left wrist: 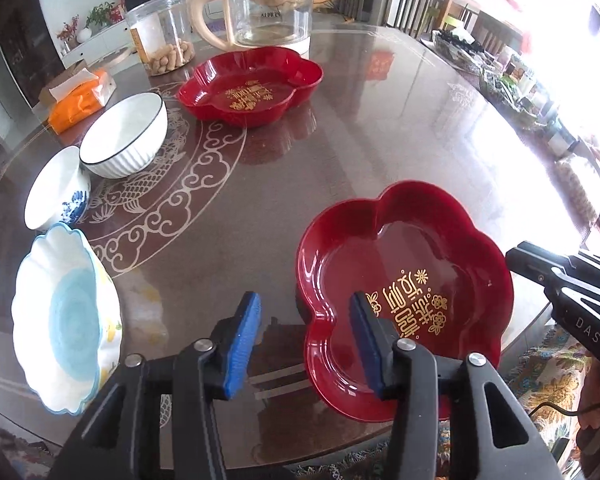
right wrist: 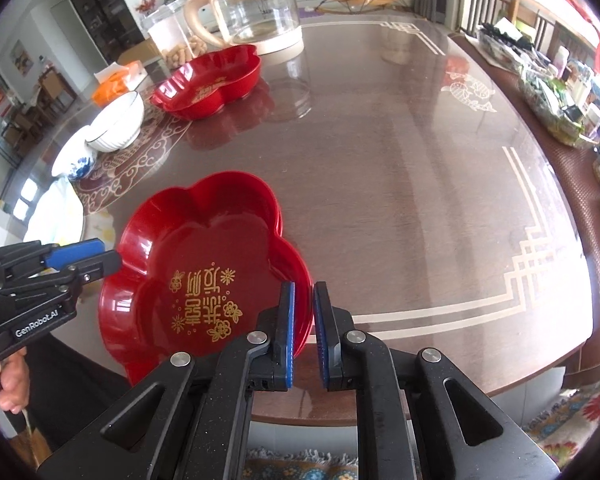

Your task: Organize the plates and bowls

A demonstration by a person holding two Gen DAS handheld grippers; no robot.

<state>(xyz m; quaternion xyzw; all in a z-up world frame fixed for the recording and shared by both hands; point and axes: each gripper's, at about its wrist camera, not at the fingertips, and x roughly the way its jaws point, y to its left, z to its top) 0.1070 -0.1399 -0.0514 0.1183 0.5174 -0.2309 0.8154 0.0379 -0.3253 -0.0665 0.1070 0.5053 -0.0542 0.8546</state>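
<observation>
Plates first: the near red plate (right wrist: 204, 268) sits at the table's (right wrist: 400, 184) front edge, its rim between both my claws. My left gripper (left wrist: 304, 340) straddles its left rim, jaws well apart; my right gripper (right wrist: 303, 332) brackets the right rim narrowly, pads apparently off it. Bare tabletop stretches rightward; bowls (left wrist: 124, 136) line the left.

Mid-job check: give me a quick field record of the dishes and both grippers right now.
near red plate: flower-shaped, at the table's near edge; looks like a second one nested beneath
far red plate: alone, in front of the glass kettle
bowls: ribbed white bowl, blue-patterned bowl and scalloped blue-centred bowl in a row on the left
left gripper: jaws open, straddling the near plate's left rim, not pressing
right gripper: jaws slightly apart at the plate's right rim, no grip visible
table: glossy brown
</observation>
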